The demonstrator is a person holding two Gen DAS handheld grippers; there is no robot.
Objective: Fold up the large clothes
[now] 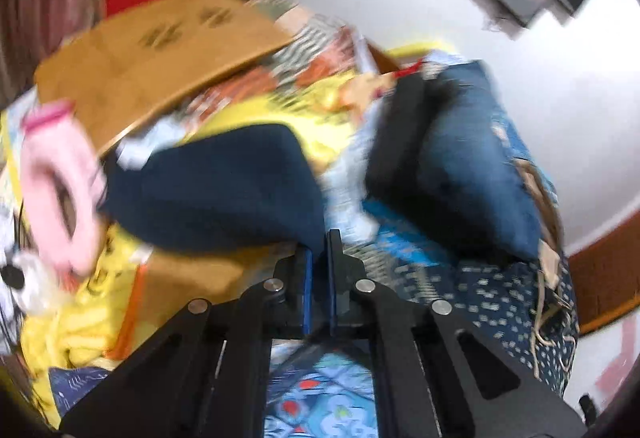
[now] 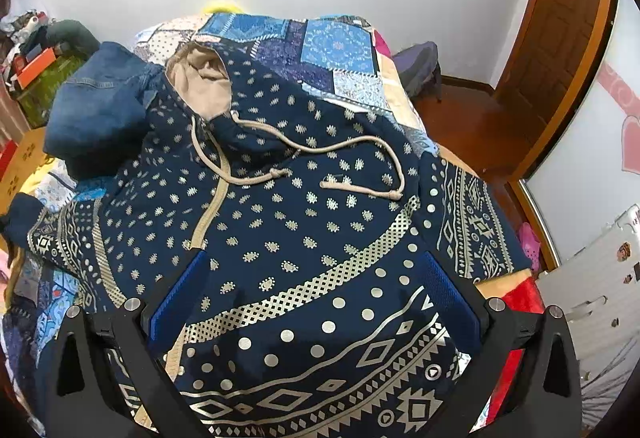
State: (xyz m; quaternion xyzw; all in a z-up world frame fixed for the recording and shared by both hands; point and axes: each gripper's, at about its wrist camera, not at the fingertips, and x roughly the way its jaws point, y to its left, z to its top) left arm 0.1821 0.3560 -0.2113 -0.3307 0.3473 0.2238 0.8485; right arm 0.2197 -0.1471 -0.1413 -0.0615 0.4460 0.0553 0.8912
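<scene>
A navy hoodie point(image 2: 304, 238) with silver dots, geometric bands, a beige hood lining and beige drawstrings lies spread front-up on the bed. My right gripper point(image 2: 316, 298) hovers over its lower front, jaws wide open and empty. In the blurred left wrist view, my left gripper point(image 1: 319, 270) has its blue-padded jaws nearly together with nothing visible between them. Its tips point at a plain dark navy garment point(image 1: 216, 181). The hoodie's dotted edge point(image 1: 500, 298) shows at the right.
Folded blue jeans point(image 2: 100, 113) lie left of the hood, also in the left wrist view point(image 1: 460, 157). A patchwork bedspread point(image 2: 336, 49) covers the bed. A wooden board point(image 1: 140, 57), pink item point(image 1: 60, 189) and yellow cloth point(image 1: 80, 326) lie left. A wooden door point(image 2: 560, 37) stands right.
</scene>
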